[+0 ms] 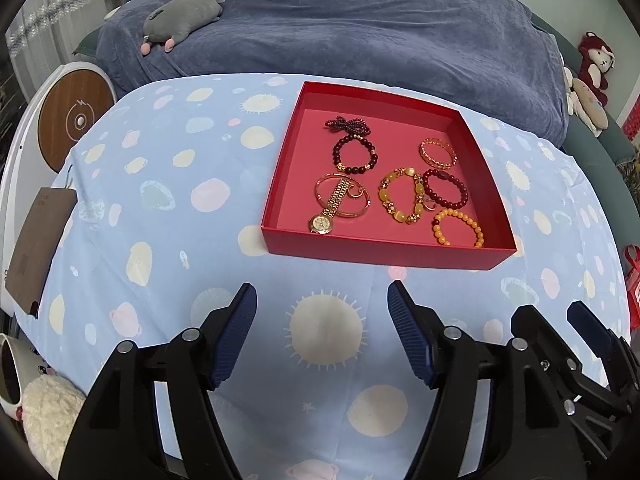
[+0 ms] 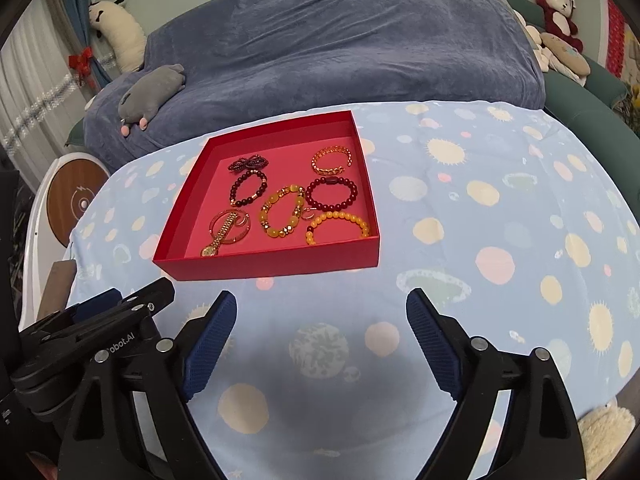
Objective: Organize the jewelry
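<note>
Left hand-held gripper and right hand-held gripper both spread, empty, over the worktop. All jewelry sits in the shallow red cardboard box. Looks finished; next probably retreat.

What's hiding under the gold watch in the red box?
A thin gold bangle lies under the gold watch in the red box; the strap crosses over the ring. Where the strap covers it, the bangle and the box floor can't be seen.
</note>
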A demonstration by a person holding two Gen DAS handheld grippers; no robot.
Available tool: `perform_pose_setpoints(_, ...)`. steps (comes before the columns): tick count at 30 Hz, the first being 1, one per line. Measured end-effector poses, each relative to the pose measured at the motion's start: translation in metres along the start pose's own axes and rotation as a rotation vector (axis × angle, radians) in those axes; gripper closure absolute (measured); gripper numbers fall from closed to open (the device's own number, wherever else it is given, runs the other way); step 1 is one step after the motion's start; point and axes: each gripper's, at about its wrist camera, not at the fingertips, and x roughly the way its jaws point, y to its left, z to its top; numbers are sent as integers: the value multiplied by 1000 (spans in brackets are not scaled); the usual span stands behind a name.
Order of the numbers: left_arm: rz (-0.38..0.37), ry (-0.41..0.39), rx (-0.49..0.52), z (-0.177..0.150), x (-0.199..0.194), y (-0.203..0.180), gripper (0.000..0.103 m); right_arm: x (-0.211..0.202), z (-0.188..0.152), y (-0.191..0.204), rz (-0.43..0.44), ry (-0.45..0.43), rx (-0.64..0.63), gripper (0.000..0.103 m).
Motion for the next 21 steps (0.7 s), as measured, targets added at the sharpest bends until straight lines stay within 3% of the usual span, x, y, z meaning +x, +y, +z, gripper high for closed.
perform_pose_setpoints(4, 19, -5, 15, -6, -3, -1, 35, -4, -5, 1, -14, -10, -14, 19)
perform_pose_setpoints(6, 25, -5, 8, -7, -5, 0, 29, -7, -6, 0, -22, -22, -9, 17)
perform_pose_setpoints(8, 28, -10, -12, -8, -7, 3, 26, -10, -6, -4, -20, -28, 13, 7)
perform_pose_setpoints(10, 21, -10, -18, -9, -8, 5, 19, -11, -6, -8, -9, -27, 34, 7)
perform_pose_setpoints(15, 37, -13, 17, -13, -11, 0, 13, -15, -6, -7, -31, -37, 12, 7)
perform_pose_setpoints(21, 40, -10, 14, -16, -13, 0, 12, -18, -7, -6, -40, -35, -2, 7)
